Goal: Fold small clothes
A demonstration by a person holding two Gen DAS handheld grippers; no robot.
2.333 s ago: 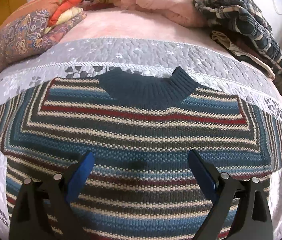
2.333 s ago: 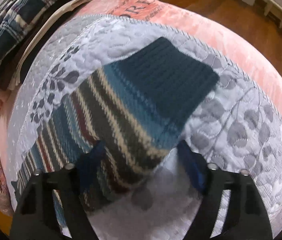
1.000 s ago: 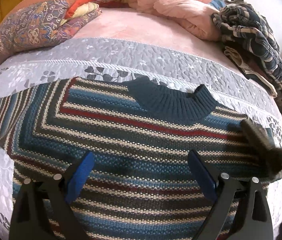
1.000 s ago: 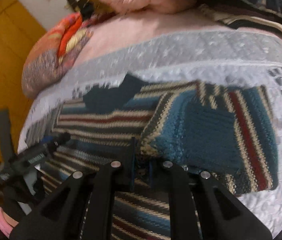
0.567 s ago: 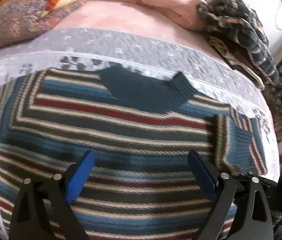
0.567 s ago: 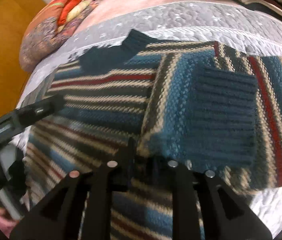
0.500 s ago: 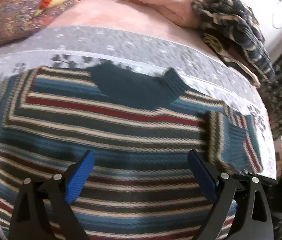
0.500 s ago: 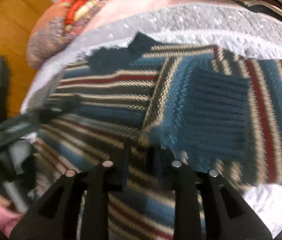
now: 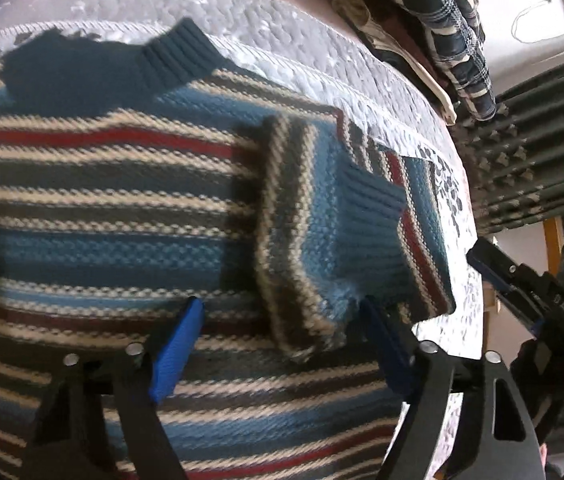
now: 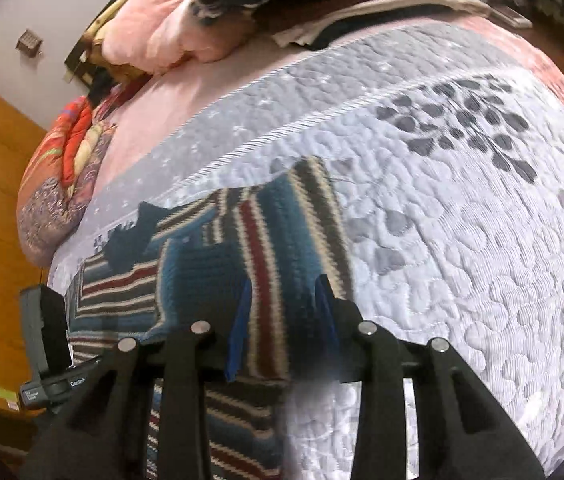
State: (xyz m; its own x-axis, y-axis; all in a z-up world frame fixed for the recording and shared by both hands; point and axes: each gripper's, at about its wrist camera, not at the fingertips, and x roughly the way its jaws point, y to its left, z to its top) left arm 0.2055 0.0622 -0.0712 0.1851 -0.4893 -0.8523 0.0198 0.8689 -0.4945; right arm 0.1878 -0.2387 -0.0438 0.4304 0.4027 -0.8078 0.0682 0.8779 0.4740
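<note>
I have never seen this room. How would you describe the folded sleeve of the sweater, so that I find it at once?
On the grey quilted bedspread lies a striped sweater with a dark teal collar. Its folded sleeve is doubled over the chest on the side nearest the plaid clothes. Its stripes run upright across the body's level ones, and it ends in a ribbed teal cuff.

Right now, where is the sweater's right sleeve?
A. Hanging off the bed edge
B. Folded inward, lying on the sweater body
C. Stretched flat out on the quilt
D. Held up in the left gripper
B: in the left wrist view the sleeve lies doubled over the striped sweater, ribbed cuff on top, and the open left gripper holds nothing.
</note>
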